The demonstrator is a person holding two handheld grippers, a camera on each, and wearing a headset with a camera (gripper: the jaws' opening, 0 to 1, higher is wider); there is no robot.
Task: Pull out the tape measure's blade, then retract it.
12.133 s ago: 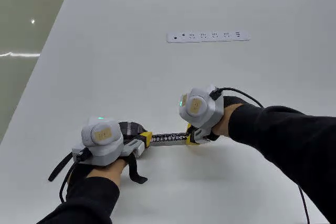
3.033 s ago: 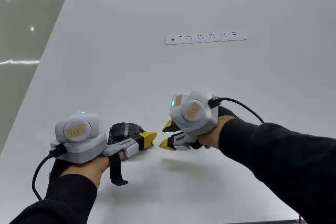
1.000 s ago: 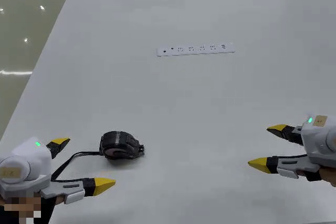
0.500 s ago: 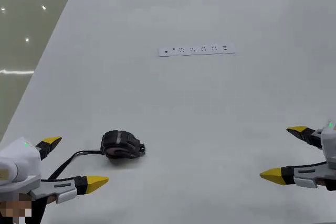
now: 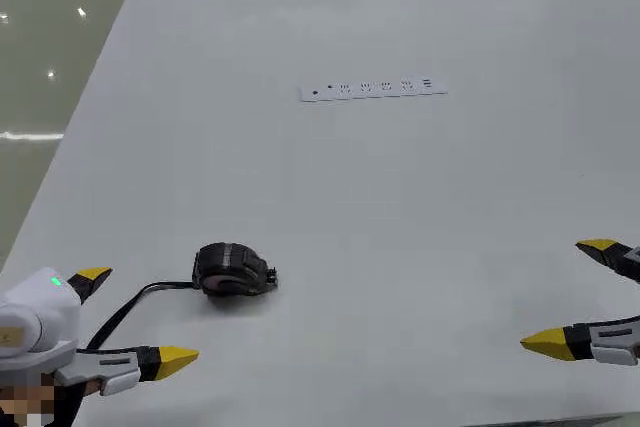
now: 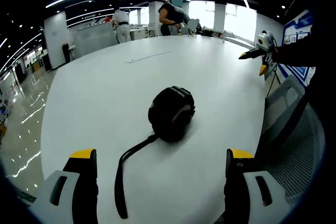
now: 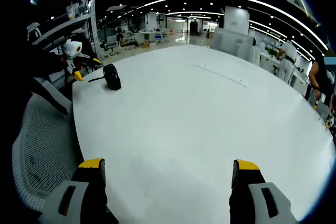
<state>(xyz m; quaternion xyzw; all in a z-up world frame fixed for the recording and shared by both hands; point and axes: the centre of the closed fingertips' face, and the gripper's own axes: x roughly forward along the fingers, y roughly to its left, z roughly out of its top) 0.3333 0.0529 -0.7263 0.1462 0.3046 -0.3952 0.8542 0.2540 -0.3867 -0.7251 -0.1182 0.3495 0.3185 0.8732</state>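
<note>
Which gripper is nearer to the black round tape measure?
Left. The left gripper stands close beside the black round tape measure, not touching it; the right gripper is far off across the white table.

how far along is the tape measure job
Looks finished: the tape measure lies on the table, fully reeled in. Nothing is in hand; the left gripper and right gripper are open, clear of it. Nothing seems left.

The head view's right edge cuts off the right gripper behind its 2 jaws. The left gripper runs off the bottom-left corner and hides the strap end. The power strip markings are too small to read.
</note>
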